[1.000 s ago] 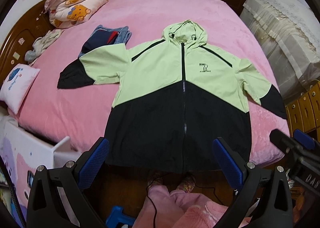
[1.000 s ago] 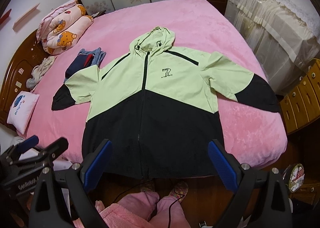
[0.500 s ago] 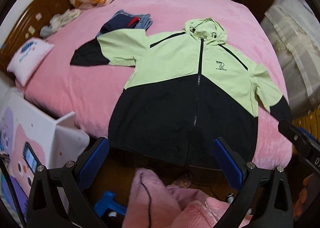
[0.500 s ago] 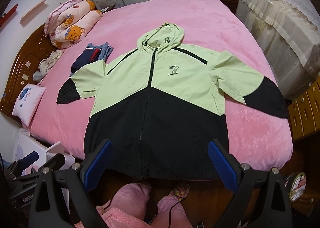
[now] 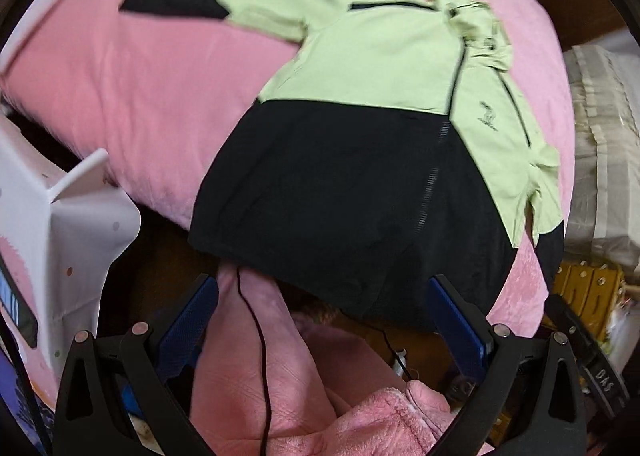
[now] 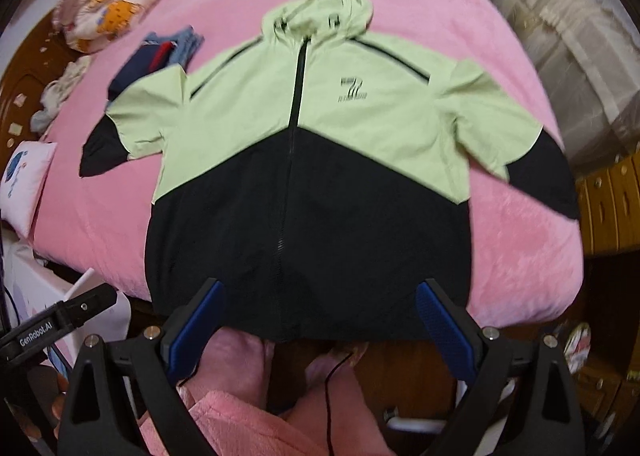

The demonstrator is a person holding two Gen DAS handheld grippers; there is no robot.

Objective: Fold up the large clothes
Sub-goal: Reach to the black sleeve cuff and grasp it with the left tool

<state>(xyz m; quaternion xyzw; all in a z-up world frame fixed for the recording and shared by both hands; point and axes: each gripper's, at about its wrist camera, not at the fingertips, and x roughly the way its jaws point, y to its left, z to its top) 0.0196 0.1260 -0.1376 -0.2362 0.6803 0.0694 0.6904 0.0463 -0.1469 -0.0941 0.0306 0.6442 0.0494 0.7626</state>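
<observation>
The hooded jacket point(image 6: 308, 176) lies spread face up and zipped on the pink bed point(image 6: 520, 264), hem at the near edge, nothing folded yet: this looks like the approach. Both the left gripper point(image 5: 320, 320) and right gripper point(image 6: 318, 320) hover with tongs apart, empty. Next, likely pinch a sleeve and carry it inward. Only the right view shows the pillow point(image 6: 24, 180) and rolled quilt point(image 6: 108, 8).

A hooded jacket point(image 6: 312, 160), pale green above and black below, lies spread front-up and zipped on the pink bed point(image 6: 500, 256). Its black hem overhangs the bed's near edge; both sleeves are spread sideways, hood pointing away.
</observation>
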